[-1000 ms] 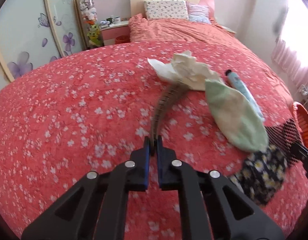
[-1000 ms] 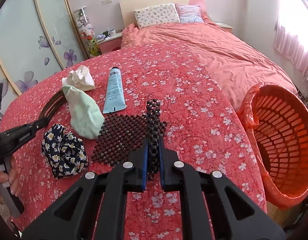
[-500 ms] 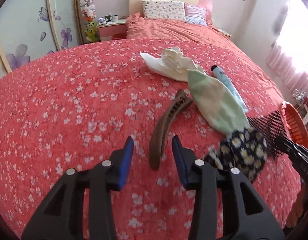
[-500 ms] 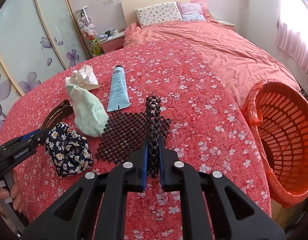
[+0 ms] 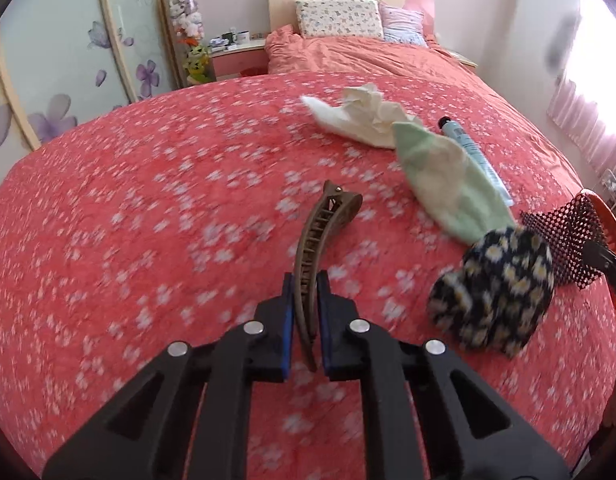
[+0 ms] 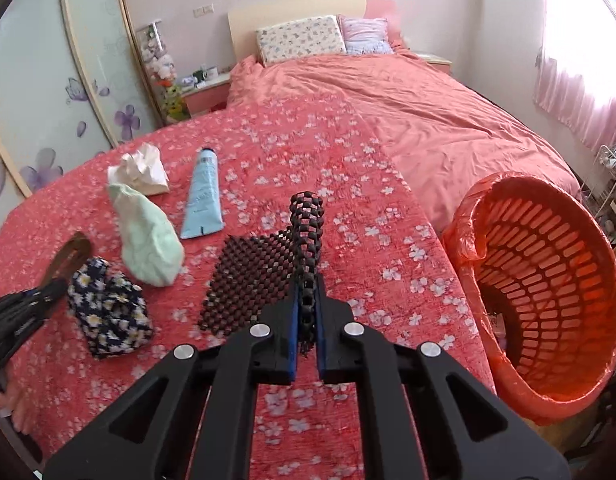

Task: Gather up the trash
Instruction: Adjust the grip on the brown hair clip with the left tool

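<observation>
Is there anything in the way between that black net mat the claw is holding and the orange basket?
Nothing visible is. The right gripper is shut on the black mesh mat, and only bare red bedspread lies between it and the orange basket off the bed's right edge. The other things all lie to the left.

A coral-red bedspread (image 6: pixel 387 280) printed with small white blossoms covers the near end of the bed; a plain salmon-pink duvet (image 6: pixel 407 112) lies toward the headboard end. On the bedspread lie a curved brown plastic hair clip (image 5: pixel 327 224), a crumpled cream-white tissue (image 5: pixel 363 116), a pale mint-green and cream sock (image 5: pixel 447 184), a light blue squeeze tube (image 6: pixel 204 196) with a black cap, a navy cloth bundle (image 6: pixel 108 312) patterned with white-and-yellow daisies, and a dark maroon open-mesh mat (image 6: pixel 260 276). By the bed's right edge stands an orange slotted plastic basket (image 6: pixel 547 280) lined with an orange bag. Both grippers are black with blue pads (image 5: pixel 286 320).
</observation>
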